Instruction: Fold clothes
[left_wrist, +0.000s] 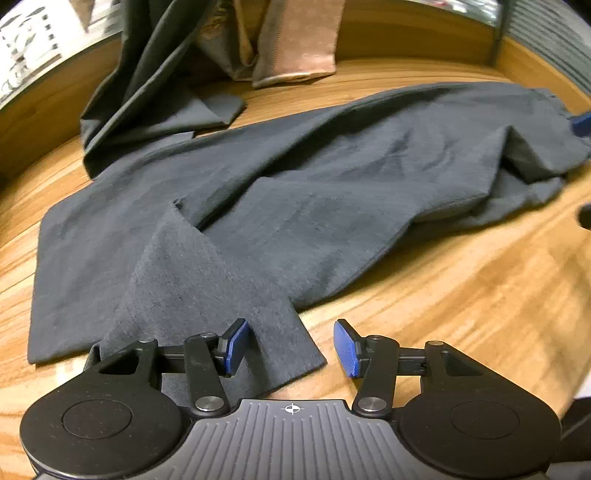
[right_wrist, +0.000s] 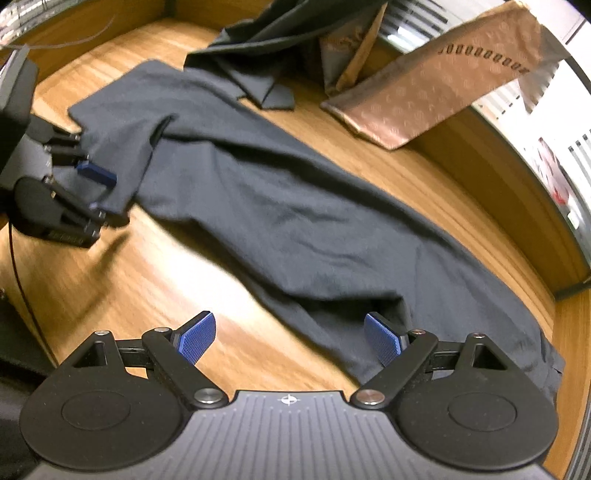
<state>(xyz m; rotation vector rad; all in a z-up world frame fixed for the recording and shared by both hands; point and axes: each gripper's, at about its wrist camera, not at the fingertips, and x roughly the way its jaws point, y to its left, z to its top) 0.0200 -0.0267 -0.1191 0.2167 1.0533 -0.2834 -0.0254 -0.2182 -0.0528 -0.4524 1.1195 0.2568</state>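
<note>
Wood-grain tabletop (left_wrist: 461, 295) fills both of my wrist views, glossy and streaked with glare. Across it lies the dark grey garment (left_wrist: 295, 192), soft and matte, partly flattened, with a diagonal fold through its middle and a bunched end at the far right of the left wrist view. Beyond it I see a second dark cloth (left_wrist: 155, 96) heaped in loose folds, its top cut off by the frame, and a tan patterned fabric (right_wrist: 436, 99) standing up stiffly behind; what props it I cannot make out.

My left gripper (left_wrist: 291, 345) stands about half open over a flap of the grey garment: the left blue pad sits against the cloth, the right one is over bare wood, and nothing is pinched. My right gripper (right_wrist: 290, 341) is spread wide at the garment's other end, one pad over wood, the other above the cloth's edge, holding nothing. Motion blur softens the weave, and the surroundings past the table edge are too warped to read.
</note>
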